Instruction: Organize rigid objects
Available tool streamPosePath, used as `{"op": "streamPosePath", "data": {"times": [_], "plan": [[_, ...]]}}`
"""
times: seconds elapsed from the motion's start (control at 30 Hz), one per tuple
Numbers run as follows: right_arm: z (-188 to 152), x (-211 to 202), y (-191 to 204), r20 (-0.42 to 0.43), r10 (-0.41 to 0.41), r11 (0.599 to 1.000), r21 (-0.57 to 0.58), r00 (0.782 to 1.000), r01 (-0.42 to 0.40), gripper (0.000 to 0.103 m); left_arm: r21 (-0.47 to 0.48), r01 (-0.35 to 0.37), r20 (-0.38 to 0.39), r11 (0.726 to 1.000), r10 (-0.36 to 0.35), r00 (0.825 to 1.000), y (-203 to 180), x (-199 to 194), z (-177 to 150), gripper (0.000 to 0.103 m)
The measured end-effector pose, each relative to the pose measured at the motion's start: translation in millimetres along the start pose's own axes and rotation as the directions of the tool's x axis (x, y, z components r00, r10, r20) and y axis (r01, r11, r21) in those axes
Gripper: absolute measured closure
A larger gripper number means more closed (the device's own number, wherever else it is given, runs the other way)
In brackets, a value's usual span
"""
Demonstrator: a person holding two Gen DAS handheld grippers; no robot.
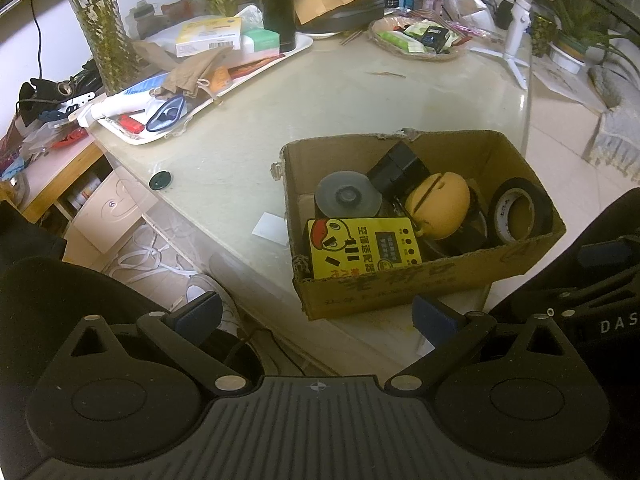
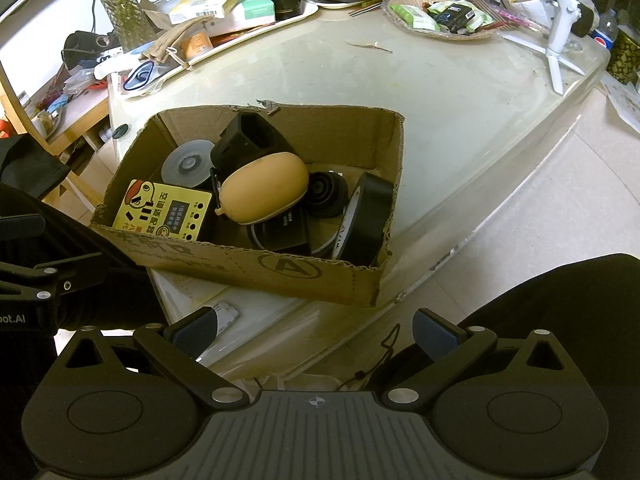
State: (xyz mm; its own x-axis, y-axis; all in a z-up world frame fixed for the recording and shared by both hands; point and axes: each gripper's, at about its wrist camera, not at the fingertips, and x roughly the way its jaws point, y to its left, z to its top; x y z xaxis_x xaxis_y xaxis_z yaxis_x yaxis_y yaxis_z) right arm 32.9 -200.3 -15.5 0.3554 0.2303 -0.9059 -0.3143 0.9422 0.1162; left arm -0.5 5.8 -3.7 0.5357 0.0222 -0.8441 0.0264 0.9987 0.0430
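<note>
An open cardboard box [image 1: 400, 288] [image 2: 280, 268] sits near the front edge of a glass-topped table. It holds a yellow card with a cartoon bird [image 1: 362, 248] [image 2: 162, 210], an orange egg-shaped object [image 1: 438, 200] [image 2: 264, 188], a black tape roll [image 1: 520, 210] [image 2: 366, 216], a grey disc [image 1: 346, 196] [image 2: 188, 162] and a black block [image 1: 400, 168] [image 2: 248, 140]. My left gripper [image 1: 316, 318] is open and empty, low in front of the box. My right gripper [image 2: 316, 330] is open and empty, also in front of the box.
A small dark round cap [image 1: 161, 181] lies on the table left of the box. A white tray [image 1: 280, 58] of clutter, glass vases [image 1: 102, 28], a black flask [image 1: 278, 4], a wicker dish [image 1: 416, 38] and a white tripod [image 1: 516, 36] stand at the back.
</note>
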Motion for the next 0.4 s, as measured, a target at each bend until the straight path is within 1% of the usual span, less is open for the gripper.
{"op": "streamPosePath", "data": {"times": [0.4], "plan": [[0.2,-0.3,-0.3,0.001,-0.001,1.0,0.001,1.0,0.001,0.0,-0.002,0.012,0.0,1.0,-0.012,1.0,2.7,0.9,-0.6,0.0]]}}
